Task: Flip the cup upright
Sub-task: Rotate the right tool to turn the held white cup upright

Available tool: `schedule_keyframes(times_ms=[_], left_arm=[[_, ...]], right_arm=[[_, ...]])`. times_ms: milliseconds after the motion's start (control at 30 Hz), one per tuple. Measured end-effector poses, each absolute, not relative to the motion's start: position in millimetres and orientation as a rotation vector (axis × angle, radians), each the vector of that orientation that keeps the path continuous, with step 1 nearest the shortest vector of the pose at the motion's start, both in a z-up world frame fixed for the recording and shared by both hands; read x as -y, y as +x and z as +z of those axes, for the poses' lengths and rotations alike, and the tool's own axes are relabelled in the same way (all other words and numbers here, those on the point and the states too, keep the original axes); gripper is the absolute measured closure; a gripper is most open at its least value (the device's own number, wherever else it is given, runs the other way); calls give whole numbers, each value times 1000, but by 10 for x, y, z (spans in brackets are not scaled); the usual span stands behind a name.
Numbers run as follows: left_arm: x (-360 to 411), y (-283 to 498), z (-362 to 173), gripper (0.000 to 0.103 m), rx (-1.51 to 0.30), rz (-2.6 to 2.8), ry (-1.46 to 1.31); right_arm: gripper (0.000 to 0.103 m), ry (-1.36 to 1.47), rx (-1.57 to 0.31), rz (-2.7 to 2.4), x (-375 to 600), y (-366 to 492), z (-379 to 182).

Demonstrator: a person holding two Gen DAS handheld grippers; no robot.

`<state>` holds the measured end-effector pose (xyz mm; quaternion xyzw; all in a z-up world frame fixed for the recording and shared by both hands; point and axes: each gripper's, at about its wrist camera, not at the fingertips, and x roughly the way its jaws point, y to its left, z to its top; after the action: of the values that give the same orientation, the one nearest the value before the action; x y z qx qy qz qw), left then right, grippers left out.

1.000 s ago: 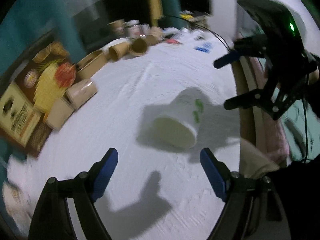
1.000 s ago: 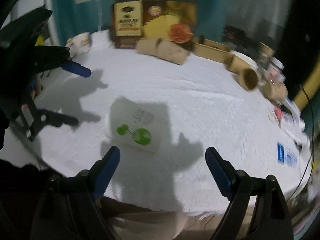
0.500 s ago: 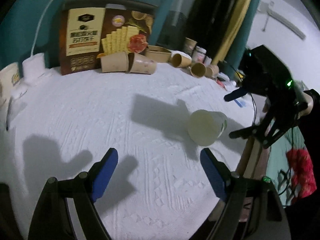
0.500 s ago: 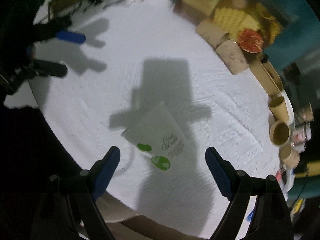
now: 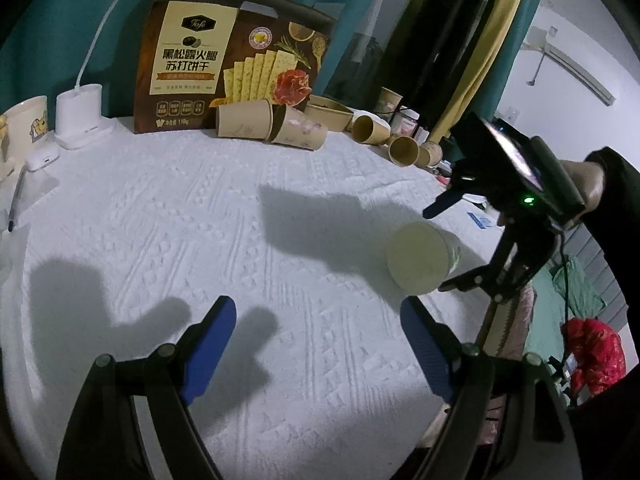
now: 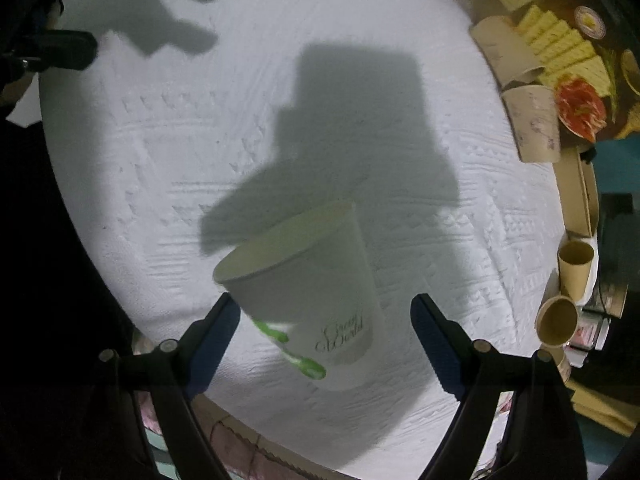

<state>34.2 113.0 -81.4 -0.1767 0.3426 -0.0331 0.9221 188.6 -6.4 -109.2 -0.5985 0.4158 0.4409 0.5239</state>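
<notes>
Cup (image 6: pixel 308 304) on its side, between spread right claw (image 6: pixel 325 326) fingers

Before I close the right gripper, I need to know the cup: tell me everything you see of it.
The white paper cup lies on its side on the white textured cloth, open mouth toward the left gripper. Green leaf print and dark script mark its wall. It sits between the open right gripper's fingers; contact is unclear.
</notes>
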Motion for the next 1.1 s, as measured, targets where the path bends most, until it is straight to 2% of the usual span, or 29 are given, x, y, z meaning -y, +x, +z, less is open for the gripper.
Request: schedule_keyframes(times_ms=[200,267,333,733,1100], left_arm=[[-1155,327,-849,19,-700,-78,-372],[-1168,342,-857,19,-701,-76,-378],[-1194,347,-870,19,-702,-72,-385],[-1172,427,-901,19,-735,-66,-376],[-988,595,-787,19,-752,-73,-313]], right_arm=[[19,-1512,-1006,1061,-28,1884,-1221],[33,-1513,-1018,1062,-50,1900,-1240],[41,-1514,-1028,1058,-69,1919,-1258],[42,-1394,-1011,1016,-61,2139,-1147],[42,-882,-888,881,401,2516,-544]])
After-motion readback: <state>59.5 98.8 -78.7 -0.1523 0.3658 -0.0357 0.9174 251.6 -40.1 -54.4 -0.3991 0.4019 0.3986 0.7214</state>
